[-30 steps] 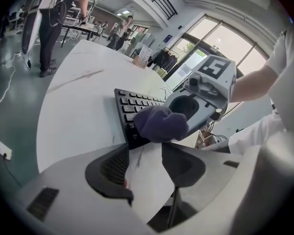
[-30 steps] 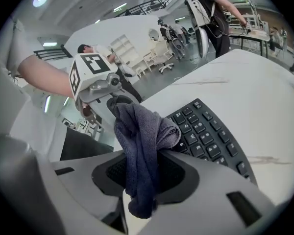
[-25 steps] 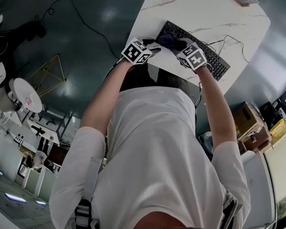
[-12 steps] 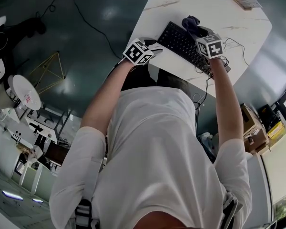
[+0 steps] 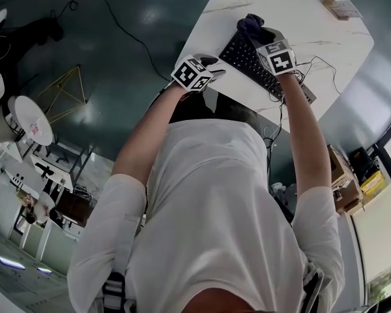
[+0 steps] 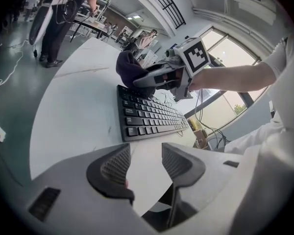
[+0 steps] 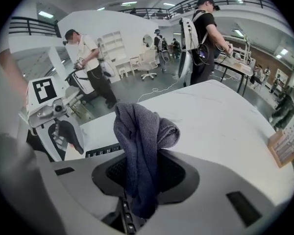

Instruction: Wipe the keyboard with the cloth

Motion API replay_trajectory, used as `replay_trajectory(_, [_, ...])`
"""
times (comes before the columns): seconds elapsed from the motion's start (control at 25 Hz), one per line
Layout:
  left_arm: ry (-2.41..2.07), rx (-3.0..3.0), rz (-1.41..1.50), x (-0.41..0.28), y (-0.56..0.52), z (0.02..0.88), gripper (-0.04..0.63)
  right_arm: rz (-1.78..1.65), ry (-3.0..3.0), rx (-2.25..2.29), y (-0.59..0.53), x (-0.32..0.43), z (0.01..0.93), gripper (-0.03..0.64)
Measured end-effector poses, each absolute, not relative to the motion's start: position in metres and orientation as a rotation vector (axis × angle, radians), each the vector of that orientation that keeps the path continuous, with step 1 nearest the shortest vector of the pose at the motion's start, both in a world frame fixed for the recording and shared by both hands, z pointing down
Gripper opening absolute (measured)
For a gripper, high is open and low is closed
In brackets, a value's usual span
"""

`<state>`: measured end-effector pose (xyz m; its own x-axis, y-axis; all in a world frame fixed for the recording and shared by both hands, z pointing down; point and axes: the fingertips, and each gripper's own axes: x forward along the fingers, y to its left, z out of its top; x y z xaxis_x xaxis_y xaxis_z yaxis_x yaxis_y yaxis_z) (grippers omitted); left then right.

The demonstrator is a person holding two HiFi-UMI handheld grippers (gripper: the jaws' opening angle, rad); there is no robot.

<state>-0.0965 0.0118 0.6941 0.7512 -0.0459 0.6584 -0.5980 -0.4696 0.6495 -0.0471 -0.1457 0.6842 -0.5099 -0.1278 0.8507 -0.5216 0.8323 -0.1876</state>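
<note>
On the white marble-look table [image 5: 300,5], the black keyboard [image 5: 251,60] lies at a slant near your edge. Look at your right gripper [image 5: 259,32]: the jaws are clenched on the dark blue cloth [image 7: 142,141], which bunches up out of them in a loose knot and hangs down between them. You've got it over the keyboard's far left corner, with keys showing just under the jaws in the right gripper view. From the left gripper view the cloth's lower edge sits right at that back corner, though I can't tell whether it presses on the keys.

Now your left gripper [image 6: 146,165]: the jaws stand apart with nothing between them, only bare tabletop beyond the gap. It hangs at the near edge of the table, just beside the keyboard's near left corner and not touching it. It is well apart from the right gripper and the cloth.

A thin cable [image 5: 313,60] trails off past the keyboard's right end. A small box [image 5: 339,6] sits at the far side of the table, well away from the keyboard.
</note>
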Motion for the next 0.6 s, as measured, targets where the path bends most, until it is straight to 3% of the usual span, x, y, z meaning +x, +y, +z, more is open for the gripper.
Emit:
replay_trajectory(0.2, [-0.475, 1.975, 0.692, -0.093, 0.013, 0.694, 0.202, 0.403, -2.039, 0.427, -0.118, -0.068, 0.686, 0.135])
replay_trajectory(0.6, [-0.464, 1.998, 0.664, -0.093, 0.011, 0.693, 0.202, 0.47, -2.085, 0.333, -0.063, -0.094, 0.68, 0.135])
